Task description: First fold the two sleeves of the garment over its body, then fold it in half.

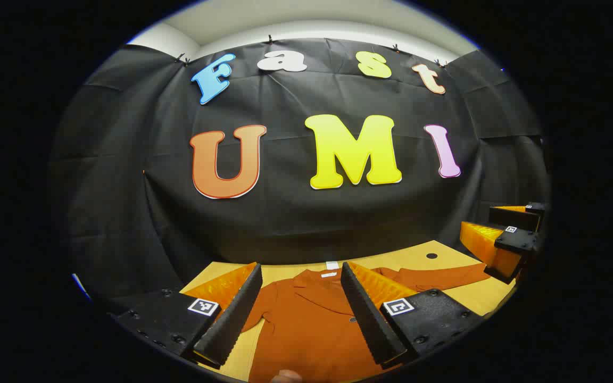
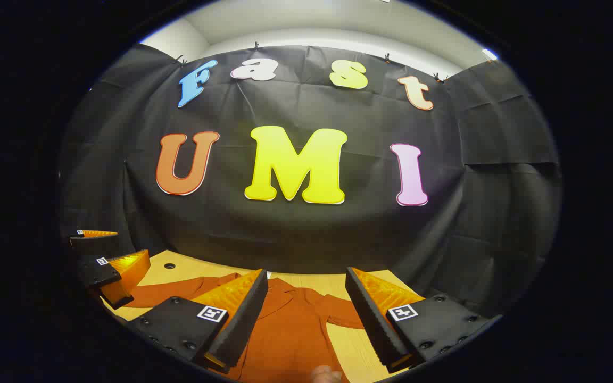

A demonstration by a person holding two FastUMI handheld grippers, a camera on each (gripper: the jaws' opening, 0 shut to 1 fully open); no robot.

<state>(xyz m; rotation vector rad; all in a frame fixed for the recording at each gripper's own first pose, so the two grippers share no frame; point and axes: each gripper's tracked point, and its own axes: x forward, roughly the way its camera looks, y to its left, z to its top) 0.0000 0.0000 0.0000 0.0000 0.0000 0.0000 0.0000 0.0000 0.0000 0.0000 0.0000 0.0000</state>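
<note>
The rust-orange garment (image 1: 306,324) lies flat on the worktop (image 1: 445,250), collar toward the booth wall, sleeves out sideways. Left tongs (image 1: 298,314) and right tongs (image 2: 306,319) both hang above the garment, spread wide, pinching nothing.

Left gripper (image 1: 300,311): two-finger handheld unit, jaws spread wide apart, nothing between the fingers (image 1: 232,319), pointed forward and held level. It also appears at the left edge of the right gripper view (image 2: 105,263), jaws apart.

Right gripper (image 2: 306,314): same type, jaws spread wide, nothing clamped, pointed forward. It appears at the right edge of the left gripper view (image 1: 503,239), alongside the left unit, well apart from it.
</note>
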